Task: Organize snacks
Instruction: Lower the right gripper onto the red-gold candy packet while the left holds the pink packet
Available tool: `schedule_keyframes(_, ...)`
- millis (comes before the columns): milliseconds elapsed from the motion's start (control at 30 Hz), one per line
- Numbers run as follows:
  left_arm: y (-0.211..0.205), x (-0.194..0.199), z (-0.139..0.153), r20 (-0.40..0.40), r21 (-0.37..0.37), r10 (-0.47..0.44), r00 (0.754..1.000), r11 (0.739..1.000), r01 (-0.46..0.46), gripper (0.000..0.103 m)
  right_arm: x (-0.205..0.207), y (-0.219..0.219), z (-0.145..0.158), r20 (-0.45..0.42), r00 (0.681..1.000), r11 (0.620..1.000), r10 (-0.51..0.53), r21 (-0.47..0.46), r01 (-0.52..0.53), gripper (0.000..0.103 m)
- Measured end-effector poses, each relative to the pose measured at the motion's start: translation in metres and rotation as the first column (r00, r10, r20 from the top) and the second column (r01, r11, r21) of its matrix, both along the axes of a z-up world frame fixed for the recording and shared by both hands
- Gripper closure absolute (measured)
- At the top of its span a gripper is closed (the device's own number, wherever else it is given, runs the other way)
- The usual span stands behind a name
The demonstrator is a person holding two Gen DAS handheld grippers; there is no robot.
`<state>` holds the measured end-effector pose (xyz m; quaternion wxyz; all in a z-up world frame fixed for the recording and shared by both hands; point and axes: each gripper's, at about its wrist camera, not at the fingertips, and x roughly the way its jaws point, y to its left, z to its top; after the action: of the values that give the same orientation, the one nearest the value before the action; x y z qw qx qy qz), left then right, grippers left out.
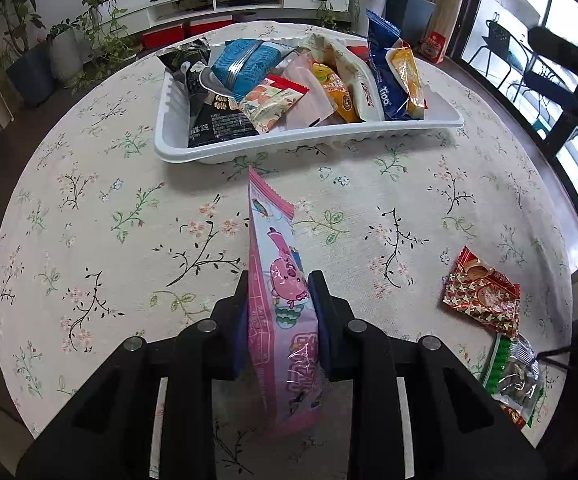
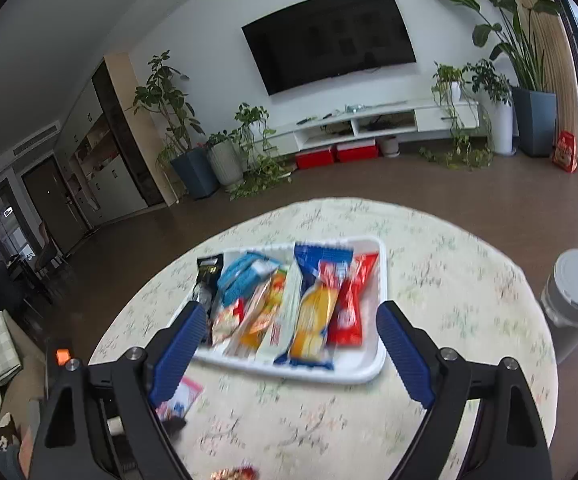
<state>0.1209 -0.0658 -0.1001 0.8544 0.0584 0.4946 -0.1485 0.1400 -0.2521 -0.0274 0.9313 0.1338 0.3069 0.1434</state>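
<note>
My left gripper [image 1: 277,284] is shut on a pink snack packet [image 1: 279,280] with a cartoon pig, held on edge above the flowered tablecloth, pointing at the white tray [image 1: 309,146]. The tray holds several snack packets standing side by side. A red-gold packet [image 1: 481,292] and a green packet [image 1: 515,380] lie on the cloth to the right. My right gripper [image 2: 289,316] is open and empty, held above the table in front of the white tray [image 2: 369,376]. The pink packet [image 2: 181,398] shows at lower left behind my left finger.
The round table [image 1: 89,200] has a flowered cloth. A grey can with a white lid [image 2: 577,288] stands beyond the table's right edge. Plants, a TV and a low white cabinet stand at the far wall. A red packet's edge [image 2: 235,473] shows at the bottom.
</note>
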Motion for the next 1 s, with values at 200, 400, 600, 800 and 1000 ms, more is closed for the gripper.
schedule_keyframes(200,0.021,-0.020,0.007,0.009,-0.081,0.001,1.000,0.997,0.000,0.078,-0.037,0.015,-0.022,-0.147,0.988,0.998,0.054,-0.004,-0.055,0.014)
schedule_keyframes(400,0.039,-0.052,0.009,0.002,-0.163,0.004,1.000,0.987,-0.003,0.078,-0.057,0.059,-0.049,-0.312,0.939,0.963,0.142,-0.176,-0.204,0.021)
schedule_keyframes(600,0.052,-0.073,0.015,0.017,-0.220,-0.001,1.000,0.976,0.005,0.078,-0.057,0.081,-0.080,-0.414,0.900,0.915,0.137,-0.294,-0.275,0.032)
schedule_keyframes(800,0.062,-0.081,0.016,0.020,-0.254,0.004,1.000,0.967,0.001,0.078,-0.050,0.100,-0.086,-0.451,0.876,0.859,0.172,-0.366,-0.357,0.036)
schedule_keyframes(1000,0.069,-0.084,0.015,0.018,-0.277,0.011,1.000,0.961,-0.006,0.078,-0.046,0.100,-0.090,-0.476,0.862,0.856,0.175,-0.359,-0.372,0.042)
